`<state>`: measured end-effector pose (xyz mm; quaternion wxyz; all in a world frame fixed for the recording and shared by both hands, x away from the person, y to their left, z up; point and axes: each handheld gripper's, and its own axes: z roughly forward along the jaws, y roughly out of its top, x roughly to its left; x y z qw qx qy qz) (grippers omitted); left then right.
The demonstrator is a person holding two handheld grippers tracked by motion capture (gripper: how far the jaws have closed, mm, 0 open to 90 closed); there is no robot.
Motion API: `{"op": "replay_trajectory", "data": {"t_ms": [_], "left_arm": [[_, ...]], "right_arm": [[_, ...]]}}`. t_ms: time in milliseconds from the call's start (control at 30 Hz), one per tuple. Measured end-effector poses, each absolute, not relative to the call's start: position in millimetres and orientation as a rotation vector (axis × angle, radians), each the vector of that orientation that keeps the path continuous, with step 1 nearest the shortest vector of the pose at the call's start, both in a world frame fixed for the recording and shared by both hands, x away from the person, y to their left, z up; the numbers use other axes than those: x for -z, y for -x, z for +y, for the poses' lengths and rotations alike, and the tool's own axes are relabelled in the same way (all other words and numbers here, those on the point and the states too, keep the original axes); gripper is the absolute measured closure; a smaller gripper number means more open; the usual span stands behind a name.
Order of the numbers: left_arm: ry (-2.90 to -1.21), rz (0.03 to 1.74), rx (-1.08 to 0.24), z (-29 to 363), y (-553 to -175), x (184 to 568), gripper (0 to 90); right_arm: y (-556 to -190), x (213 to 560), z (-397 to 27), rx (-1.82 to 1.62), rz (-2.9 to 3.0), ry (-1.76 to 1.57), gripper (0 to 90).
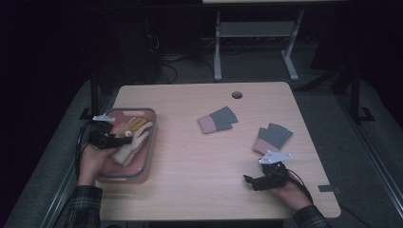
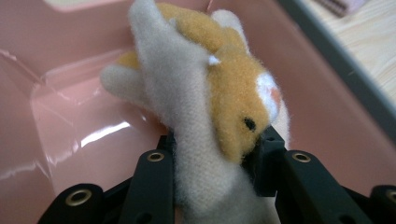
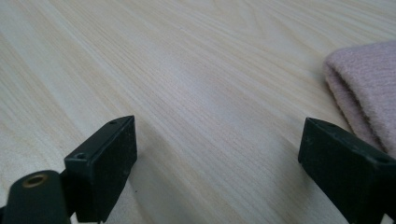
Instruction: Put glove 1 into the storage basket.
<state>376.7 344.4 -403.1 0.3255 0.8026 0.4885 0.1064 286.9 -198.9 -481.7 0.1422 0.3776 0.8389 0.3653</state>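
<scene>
Fuzzy glove [image 2: 201, 116]: cream fleece with orange-tan patches, small black dot, soft pile, stubby rounded fingers. Lies inside pink plastic bin [image 1: 147, 156] at table's left edge; bin walls glossy, grey rim, rounded corners. Left gripper [image 1: 124, 140] clamps glove cuff between 2 black jaws; fleece bulges between them, glove fingers point away from gripper toward bin wall. Right gripper [image 3: 217, 172] spread wide, nothing between jaws, just above pale wood-grain table [image 1: 190, 161]. 2 grey knit gloves with pink cuffs: one [image 1: 217, 119] mid-table, other [image 1: 273, 138] near right gripper.
</scene>
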Motion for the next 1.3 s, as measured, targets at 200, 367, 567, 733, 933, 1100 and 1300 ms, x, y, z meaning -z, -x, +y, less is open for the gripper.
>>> {"op": "replay_trajectory", "data": {"t_ms": [200, 367, 567, 733, 933, 1100, 1300], "left_arm": [[-2.14, 1.306, -0.229, 345, -380, 413, 60.4], [-2.18, 1.32, -0.219, 343, -383, 419, 40.3], [-2.153, 1.339, -0.328, 344, -380, 412, 17.2], [-2.111, 1.297, -0.371, 347, -373, 396, 16.0], [-2.06, 1.19, -0.336, 337, -368, 381, 16.0], [-2.07, 1.108, -0.293, 317, -365, 375, 16.0], [-2.059, 1.022, -0.25, 287, -358, 366, 16.1]], "right_arm": [[-287, 482, -199, -1.054, 2.422, -1.09, 11.4], [-287, 482, -199, -1.054, 2.423, -1.09, 11.4], [-287, 482, -199, -1.054, 2.423, -1.09, 11.4], [-287, 482, -198, -1.053, 2.424, -1.091, 11.4], [-287, 482, -198, -1.054, 2.424, -1.091, 11.4], [-287, 482, -198, -1.053, 2.425, -1.091, 10.8], [-288, 481, -196, -1.036, 2.432, -1.096, 9.5]]}}
